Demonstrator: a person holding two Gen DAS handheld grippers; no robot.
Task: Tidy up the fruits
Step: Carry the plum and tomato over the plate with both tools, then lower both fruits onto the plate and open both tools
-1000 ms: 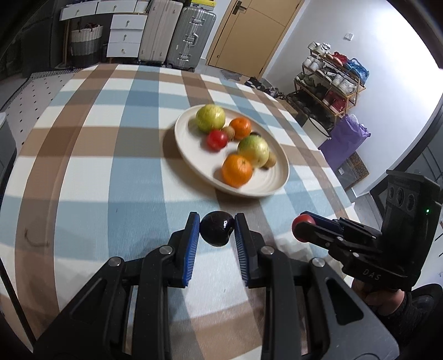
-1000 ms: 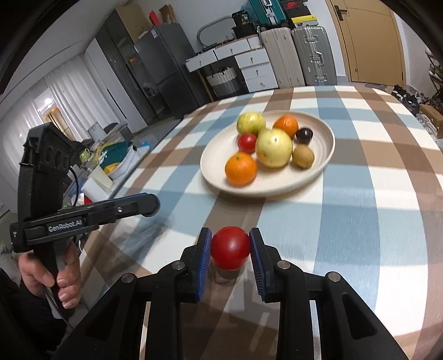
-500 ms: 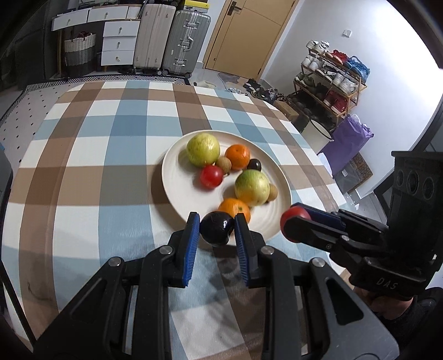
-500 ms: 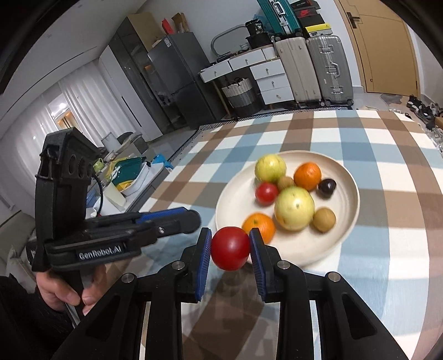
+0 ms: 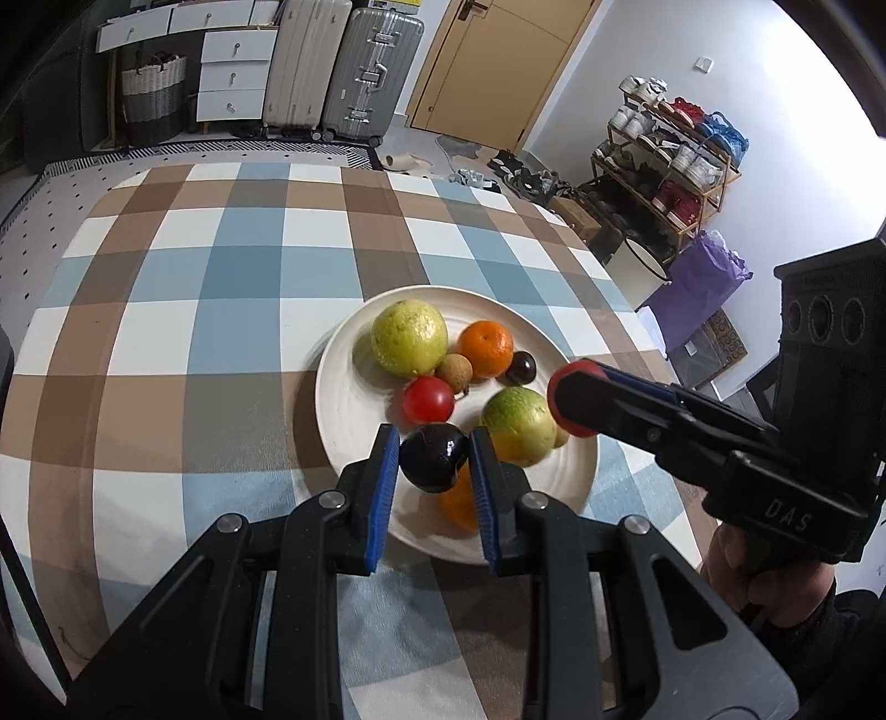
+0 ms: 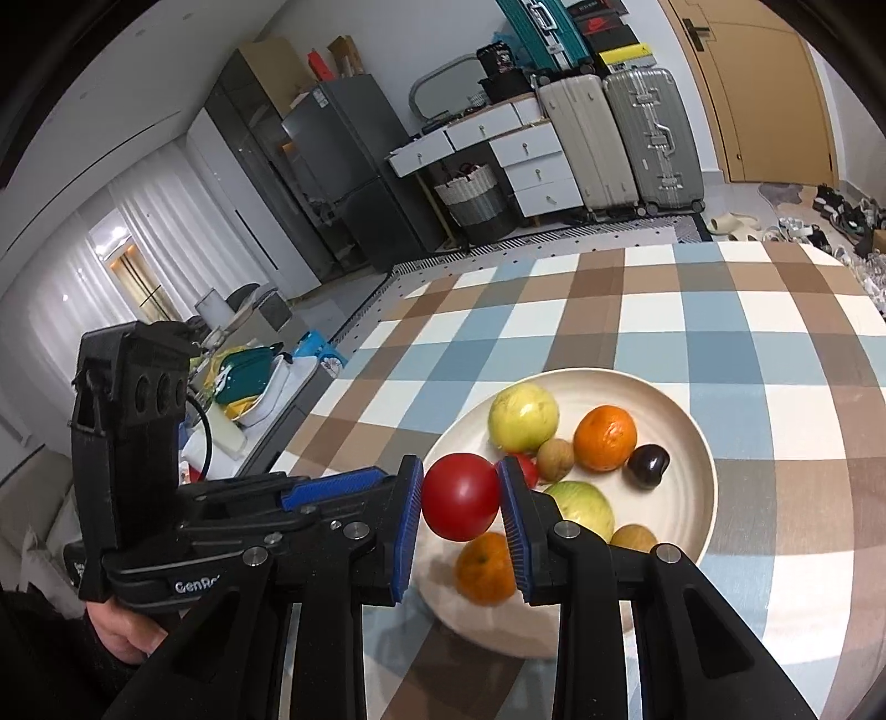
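Two tongs clenched, left tongs (image 5: 433, 457) on glossy dark plum (image 5: 433, 457), right tongs (image 6: 460, 497) on smooth round tomato (image 6: 460, 497)

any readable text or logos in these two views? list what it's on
"DAS": white letters on the right gripper's black body, left wrist view.
"GenRo", cut off by the finger in front: label on the left gripper's body, right wrist view.
Logo on a dark box stacked above the suitcases: too small to read.

White letters "DAS" stand on the black body of the right claw (image 5: 576, 407), at the right. White letters "GenRo", cut off, stand on the left claw (image 6: 332, 487) body, near left.
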